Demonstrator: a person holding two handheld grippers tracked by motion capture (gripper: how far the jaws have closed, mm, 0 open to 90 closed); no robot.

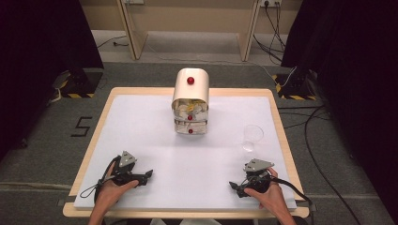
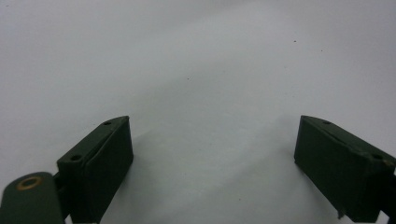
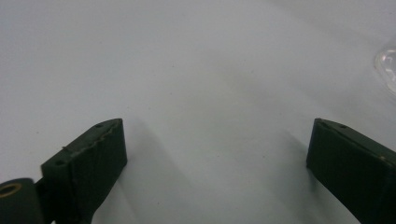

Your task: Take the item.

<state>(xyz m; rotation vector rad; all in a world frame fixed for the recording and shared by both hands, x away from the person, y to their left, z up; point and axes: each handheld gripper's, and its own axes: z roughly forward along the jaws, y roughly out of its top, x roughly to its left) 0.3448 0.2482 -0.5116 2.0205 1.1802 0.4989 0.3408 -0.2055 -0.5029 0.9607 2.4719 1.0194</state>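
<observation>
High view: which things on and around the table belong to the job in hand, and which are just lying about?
Likely part of the job:
- clear glass, nearest the right tongs
- small drawer cabinet with red knobs
- left tongs, open and holding nothing, like the right

Just lying about:
- cables on the floor
- black stand bases
- wooden desk legs behind the table

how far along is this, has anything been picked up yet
Nothing looks done. The left gripper and right gripper rest open on the white table top, each with nothing between its jaws. The small drawer unit and the clear glass stand apart from both grippers, so all handling is left.
</observation>
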